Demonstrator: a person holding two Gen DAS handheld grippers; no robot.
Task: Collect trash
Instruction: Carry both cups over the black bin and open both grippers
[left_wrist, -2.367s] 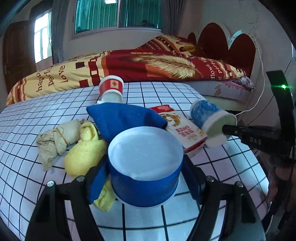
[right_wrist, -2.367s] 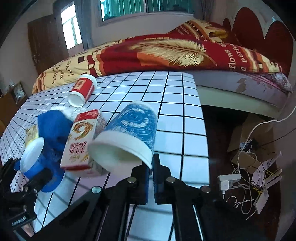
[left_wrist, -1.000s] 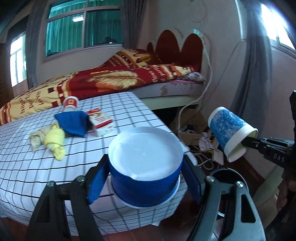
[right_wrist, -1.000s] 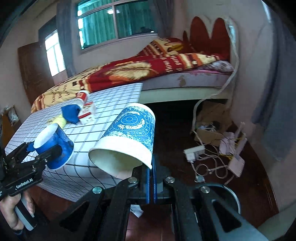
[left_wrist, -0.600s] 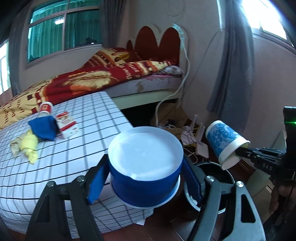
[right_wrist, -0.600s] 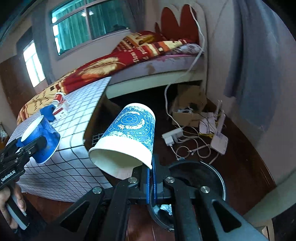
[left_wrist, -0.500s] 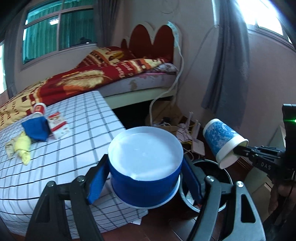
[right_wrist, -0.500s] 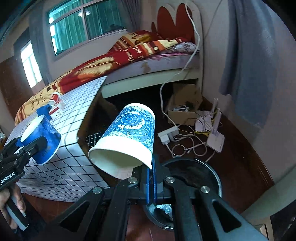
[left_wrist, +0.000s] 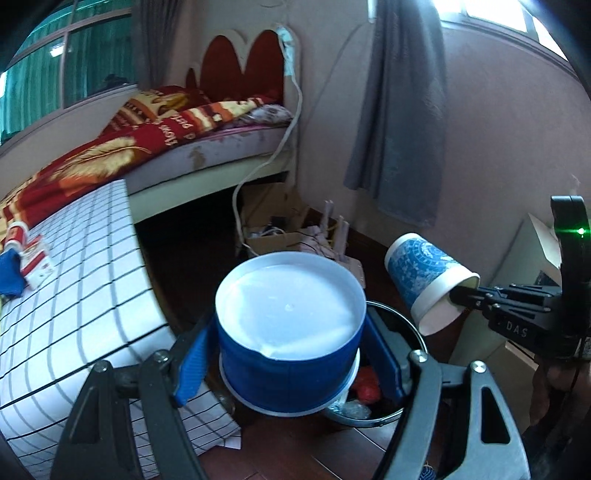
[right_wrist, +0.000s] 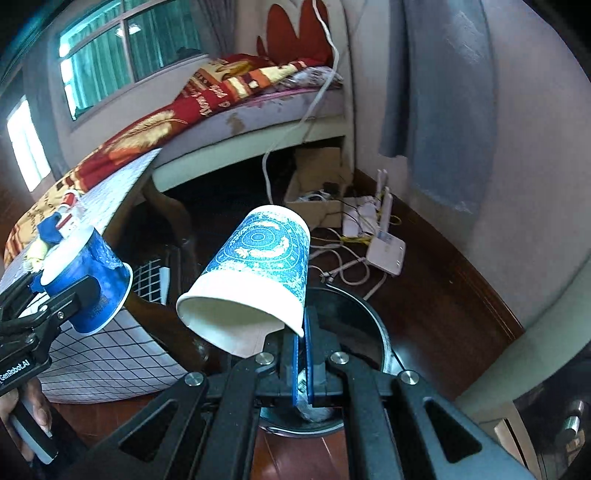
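My left gripper (left_wrist: 291, 354) is shut on a solid blue paper cup (left_wrist: 288, 339), bottom towards the camera; it also shows in the right wrist view (right_wrist: 86, 284). My right gripper (right_wrist: 303, 343) is shut on the rim of a blue-patterned paper cup (right_wrist: 258, 273), which also shows in the left wrist view (left_wrist: 424, 277). Both cups hang over a round black trash bin (right_wrist: 365, 328) on the floor, seen in the left wrist view (left_wrist: 399, 373) with some red and clear trash inside.
The table with a checked cloth (left_wrist: 74, 314) stands at the left, carrying a red-white carton (left_wrist: 37, 264), a blue cloth (left_wrist: 9, 275) and a red cup (left_wrist: 14, 232). A cardboard box (right_wrist: 317, 177), routers and cables (right_wrist: 373, 236) lie on the wooden floor beyond the bin. A bed (left_wrist: 166, 147) is behind.
Both grippers have carried their cups away from the table and down towards the floor. The trash bin has come into view and now lies directly under both cups.
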